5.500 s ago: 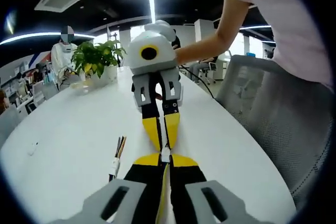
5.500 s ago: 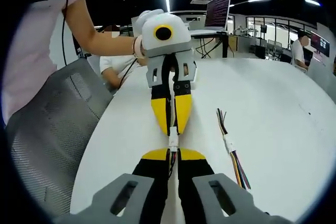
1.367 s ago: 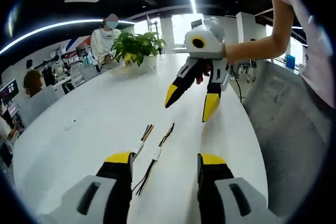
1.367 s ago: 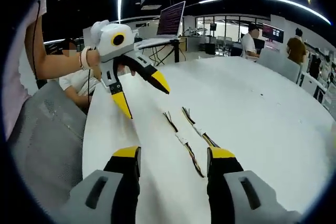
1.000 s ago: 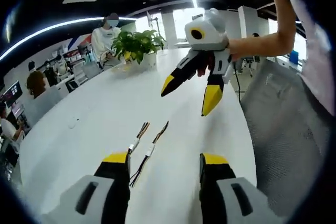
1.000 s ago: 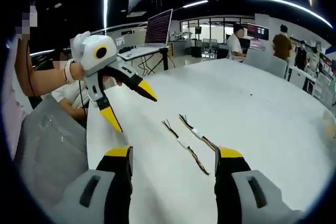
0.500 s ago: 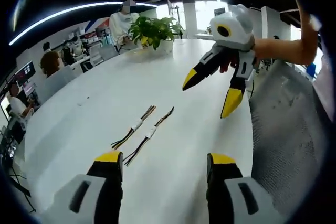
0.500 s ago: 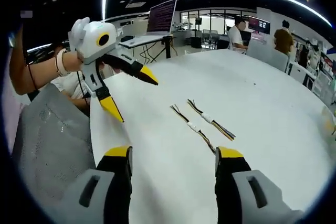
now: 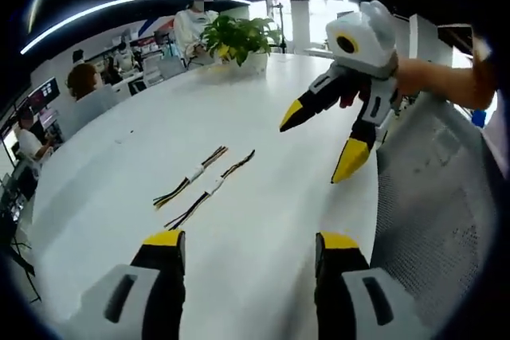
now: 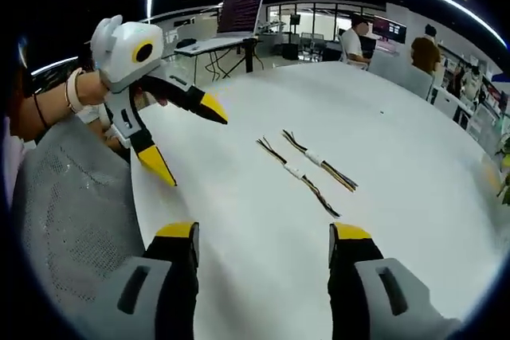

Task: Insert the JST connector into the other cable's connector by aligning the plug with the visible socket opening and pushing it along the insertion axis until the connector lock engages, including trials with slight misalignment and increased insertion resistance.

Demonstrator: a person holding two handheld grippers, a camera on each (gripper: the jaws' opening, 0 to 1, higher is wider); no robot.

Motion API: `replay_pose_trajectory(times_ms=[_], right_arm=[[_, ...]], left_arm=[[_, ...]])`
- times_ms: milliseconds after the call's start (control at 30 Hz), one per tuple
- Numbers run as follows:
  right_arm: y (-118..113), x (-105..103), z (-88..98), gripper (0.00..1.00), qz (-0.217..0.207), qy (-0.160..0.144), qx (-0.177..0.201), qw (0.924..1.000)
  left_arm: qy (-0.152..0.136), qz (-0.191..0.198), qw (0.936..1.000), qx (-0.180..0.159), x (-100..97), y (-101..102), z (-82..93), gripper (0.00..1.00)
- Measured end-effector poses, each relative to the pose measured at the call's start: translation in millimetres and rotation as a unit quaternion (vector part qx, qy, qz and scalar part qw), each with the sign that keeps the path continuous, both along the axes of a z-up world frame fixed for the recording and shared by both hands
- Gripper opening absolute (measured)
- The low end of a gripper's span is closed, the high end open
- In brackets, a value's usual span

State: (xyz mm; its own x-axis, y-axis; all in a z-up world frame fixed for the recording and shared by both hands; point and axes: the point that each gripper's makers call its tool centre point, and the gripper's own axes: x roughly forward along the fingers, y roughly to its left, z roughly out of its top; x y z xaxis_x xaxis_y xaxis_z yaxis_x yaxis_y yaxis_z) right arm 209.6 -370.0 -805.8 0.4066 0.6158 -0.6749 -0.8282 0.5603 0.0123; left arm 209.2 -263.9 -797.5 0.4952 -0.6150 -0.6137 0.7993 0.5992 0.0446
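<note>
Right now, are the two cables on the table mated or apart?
Apart from each other. The two cables lie side by side on the white table, each with its own white connector, a strip of table between them.

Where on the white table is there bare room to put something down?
In the left gripper view, the table is bare between the two cables and the potted plant, and also between the cables and the left gripper. It is tighter beside the open right gripper, near the mesh chair.
</note>
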Motion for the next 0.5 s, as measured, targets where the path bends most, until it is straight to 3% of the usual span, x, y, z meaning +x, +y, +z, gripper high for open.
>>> replay_pose_trajectory(times_ms=[167, 267, 500], right_arm=[[-17, -6, -13.7, 0.71, -0.034, 0.019, -0.026, 0.9989], [-32, -4, -16.1, 0.71, -0.064, 0.009, -0.057, 0.9963], [-38, -9, -18.2, 0.81, -0.107, 0.029, -0.046, 0.9928]], left_arm=[[0.001, 0.004, 0.9999, -0.011, 4.5, -4, 2.9, 0.65], [0.024, 0.032, 0.9978, -0.052, 7.4, -7, 6.9, 0.65], [0.024, 0.041, 0.9987, -0.02, 8.6, 2, -2.0, 0.66]])
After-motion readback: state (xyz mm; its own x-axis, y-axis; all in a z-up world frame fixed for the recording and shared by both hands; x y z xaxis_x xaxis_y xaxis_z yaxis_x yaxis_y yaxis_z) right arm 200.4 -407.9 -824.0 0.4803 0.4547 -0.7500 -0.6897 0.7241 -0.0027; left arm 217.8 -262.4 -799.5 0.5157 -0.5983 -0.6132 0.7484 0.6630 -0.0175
